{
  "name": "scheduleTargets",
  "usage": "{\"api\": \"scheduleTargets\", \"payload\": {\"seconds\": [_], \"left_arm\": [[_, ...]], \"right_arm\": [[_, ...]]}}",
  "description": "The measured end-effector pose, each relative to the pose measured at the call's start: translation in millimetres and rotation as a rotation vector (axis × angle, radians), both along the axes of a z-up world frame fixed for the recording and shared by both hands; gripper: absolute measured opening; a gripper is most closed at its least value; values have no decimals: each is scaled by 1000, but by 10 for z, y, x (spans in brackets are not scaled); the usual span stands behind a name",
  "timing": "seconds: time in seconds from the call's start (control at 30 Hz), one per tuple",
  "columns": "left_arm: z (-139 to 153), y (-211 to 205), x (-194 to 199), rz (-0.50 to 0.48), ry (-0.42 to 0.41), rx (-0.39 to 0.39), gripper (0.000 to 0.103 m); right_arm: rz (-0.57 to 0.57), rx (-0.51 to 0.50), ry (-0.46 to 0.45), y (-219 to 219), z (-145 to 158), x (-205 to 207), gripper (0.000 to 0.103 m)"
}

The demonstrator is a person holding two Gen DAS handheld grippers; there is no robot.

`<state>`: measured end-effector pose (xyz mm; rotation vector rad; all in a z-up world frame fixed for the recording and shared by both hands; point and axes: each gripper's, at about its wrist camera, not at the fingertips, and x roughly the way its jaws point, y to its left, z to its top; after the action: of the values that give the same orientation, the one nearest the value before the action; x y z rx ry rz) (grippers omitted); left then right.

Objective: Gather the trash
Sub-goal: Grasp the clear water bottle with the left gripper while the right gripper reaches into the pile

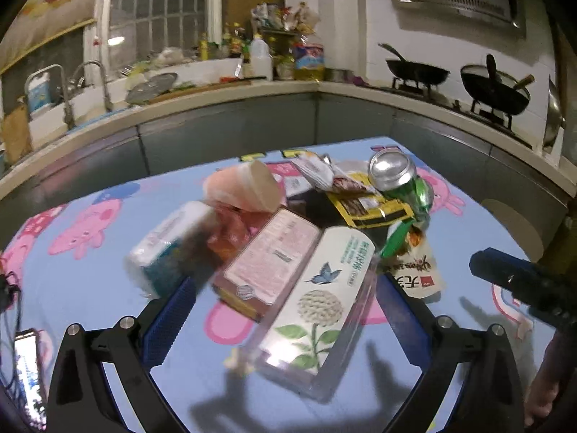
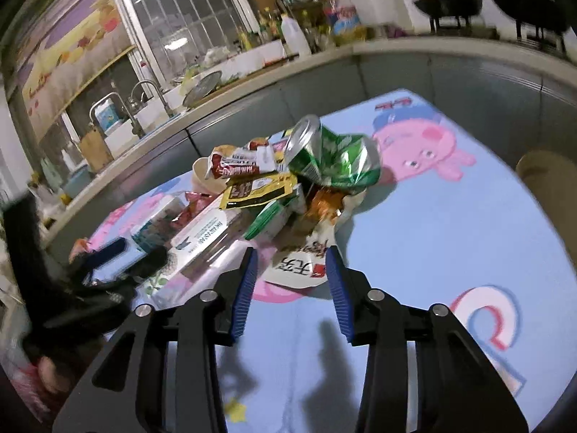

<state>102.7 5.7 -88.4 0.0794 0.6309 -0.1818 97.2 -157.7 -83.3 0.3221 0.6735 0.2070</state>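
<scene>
Motion-blurred white tissue pack (image 1: 169, 249) left of the tall white flower-printed box (image 1: 317, 310), smartphone (image 1: 27, 371) cut by frame edge, stove pans (image 2: 450, 1) smeared.

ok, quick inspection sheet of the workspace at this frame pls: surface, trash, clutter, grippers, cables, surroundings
Surface: blue cartoon-pig tablecloth, trash piled mid-table.
Job's things: crushed green can on top of the pile; white tissue pack with butterfly print nearest the left gripper; pink box beside it; yellow-black wrapper; white snack pouch; paper cup on its side.
Clutter: phone at the table's left edge.
Grippers: left gripper open, straddling the tissue pack; right gripper open, fingers either side of the snack pouch.
Cables: dark cable near the phone.
Surroundings: kitchen counter, sink taps, two woks on the stove.
</scene>
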Motion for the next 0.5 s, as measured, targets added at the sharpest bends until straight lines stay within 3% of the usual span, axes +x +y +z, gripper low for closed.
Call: {"api": "scheduleTargets", "payload": {"seconds": [0.13, 0.2, 0.23, 0.3, 0.33, 0.4, 0.5], "left_arm": [[-202, -163, 168, -57, 56, 80, 99], [-277, -208, 173, -84, 74, 109, 81], [-300, -228, 146, -124, 84, 115, 72], [-286, -236, 30, -147, 60, 136, 63], [-273, -216, -27, -154, 59, 134, 60], [-243, -153, -125, -162, 65, 117, 59], [-162, 46, -364, -183, 75, 54, 59]], "right_arm": [[-26, 32, 29, -78, -47, 149, 44], [-38, 39, 36, -123, -42, 234, 54], [-44, 36, 35, -138, -30, 281, 56], [-47, 12, 22, -144, 19, 367, 56], [-46, -8, 13, -143, 55, 431, 56], [-39, -39, -5, -150, 129, 577, 71], [-39, -40, -17, -257, 209, 831, 73]]}}
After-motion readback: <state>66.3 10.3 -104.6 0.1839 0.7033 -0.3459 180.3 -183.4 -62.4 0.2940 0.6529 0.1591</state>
